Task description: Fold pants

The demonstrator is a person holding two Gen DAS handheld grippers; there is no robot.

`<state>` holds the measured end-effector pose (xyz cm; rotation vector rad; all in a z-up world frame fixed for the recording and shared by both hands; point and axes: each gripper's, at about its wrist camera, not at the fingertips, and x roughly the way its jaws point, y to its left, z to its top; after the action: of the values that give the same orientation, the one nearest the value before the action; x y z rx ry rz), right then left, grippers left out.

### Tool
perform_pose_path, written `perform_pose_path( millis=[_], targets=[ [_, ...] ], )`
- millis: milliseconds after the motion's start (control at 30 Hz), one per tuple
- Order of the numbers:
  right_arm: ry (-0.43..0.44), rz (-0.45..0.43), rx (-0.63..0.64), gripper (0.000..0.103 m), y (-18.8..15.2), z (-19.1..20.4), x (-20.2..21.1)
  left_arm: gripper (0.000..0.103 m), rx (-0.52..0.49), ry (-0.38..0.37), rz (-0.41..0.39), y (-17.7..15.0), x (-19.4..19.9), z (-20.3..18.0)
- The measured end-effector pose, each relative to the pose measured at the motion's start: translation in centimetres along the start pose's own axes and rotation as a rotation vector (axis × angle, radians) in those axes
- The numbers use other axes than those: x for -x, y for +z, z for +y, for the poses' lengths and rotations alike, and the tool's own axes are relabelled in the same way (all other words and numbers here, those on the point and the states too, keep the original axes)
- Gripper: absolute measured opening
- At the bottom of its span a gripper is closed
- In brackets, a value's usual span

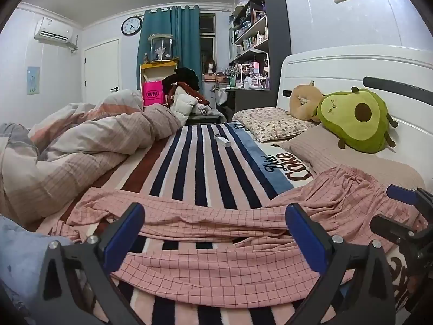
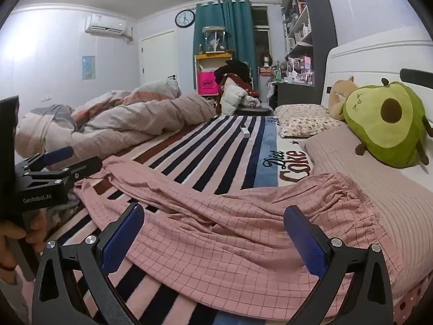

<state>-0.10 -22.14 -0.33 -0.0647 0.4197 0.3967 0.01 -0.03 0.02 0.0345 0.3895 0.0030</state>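
Pink checked pants [image 1: 216,265] lie spread and wrinkled across a striped blanket [image 1: 200,162] on the bed, legs to the left and waistband [image 2: 360,205] to the right. My left gripper [image 1: 215,230] is open and empty, low over the leg part. My right gripper [image 2: 213,233] is open and empty, over the seat and waist part. The right gripper shows at the right edge of the left wrist view [image 1: 406,216]. The left gripper shows at the left of the right wrist view [image 2: 59,162], held by a hand.
A crumpled duvet [image 1: 81,140] fills the bed's left side. Pillows [image 1: 273,124] and an avocado plush [image 1: 357,119] lie against the white headboard [image 1: 338,67]. A small white box [image 1: 222,140] rests on the blanket. Shelves and a clothes pile stand beyond the bed.
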Motion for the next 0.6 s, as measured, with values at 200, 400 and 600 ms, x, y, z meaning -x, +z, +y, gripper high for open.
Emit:
perform_pose_path(
  millis=[200,400,600],
  targets=[
    [-0.020,-0.015,-0.002,0.102,-0.1,-0.2,-0.2,0.102,0.020,-0.005,-0.006,0.0,-0.2,0.3],
    [-0.030,-0.002,-0.005,0.102,0.0,0.2,-0.5,0.102,0.028,-0.004,0.002,0.3,-0.7,0.4],
    [-0.040,0.012,-0.002,0.102,0.2,0.3,-0.5,0.102,0.042,-0.003,-0.005,0.1,-0.5,0.9]
  ],
)
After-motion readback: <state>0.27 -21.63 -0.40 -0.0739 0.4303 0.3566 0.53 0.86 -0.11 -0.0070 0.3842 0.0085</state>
